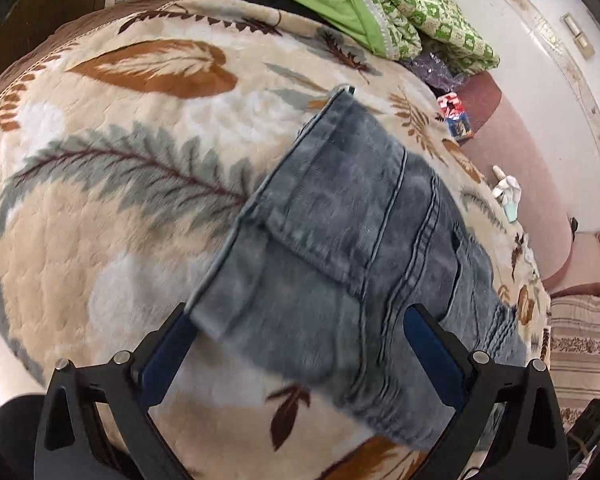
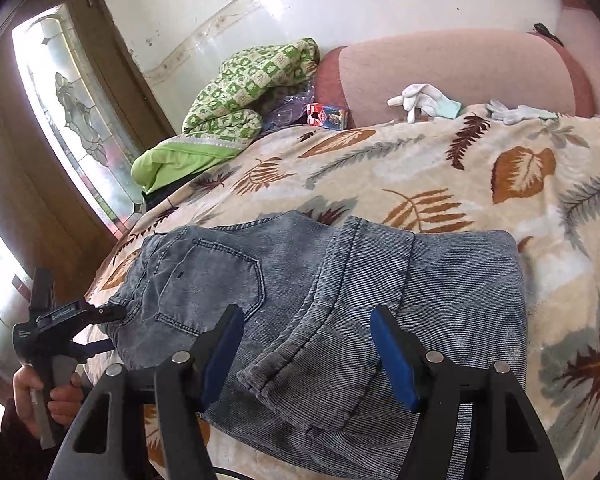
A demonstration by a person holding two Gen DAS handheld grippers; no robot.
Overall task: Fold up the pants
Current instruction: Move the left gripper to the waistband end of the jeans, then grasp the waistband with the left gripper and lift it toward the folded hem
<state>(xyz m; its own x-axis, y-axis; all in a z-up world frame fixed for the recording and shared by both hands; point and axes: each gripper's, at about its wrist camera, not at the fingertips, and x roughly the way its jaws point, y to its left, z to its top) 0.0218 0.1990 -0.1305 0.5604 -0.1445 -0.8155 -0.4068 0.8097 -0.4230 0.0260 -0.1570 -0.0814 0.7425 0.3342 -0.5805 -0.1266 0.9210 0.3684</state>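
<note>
Pants [image 2: 320, 304] lay part-folded on leaf blanket [image 2: 480, 168], long axis running left-right across my front, leg hem doubled back on top. My right gripper [image 2: 308, 344] hung open over hem, clamping nothing. My left gripper [image 1: 300, 344] sat at waistband end, nearer; jaws open, straddling denim. Near edge of pants hidden behind my fingers; left view blurred.

Two gripper-mounted fisheye views look steeply down, close over the same folded jeans [image 1: 352, 248] on a leaf-print blanket [image 2: 420, 176], from opposite ends.
</note>
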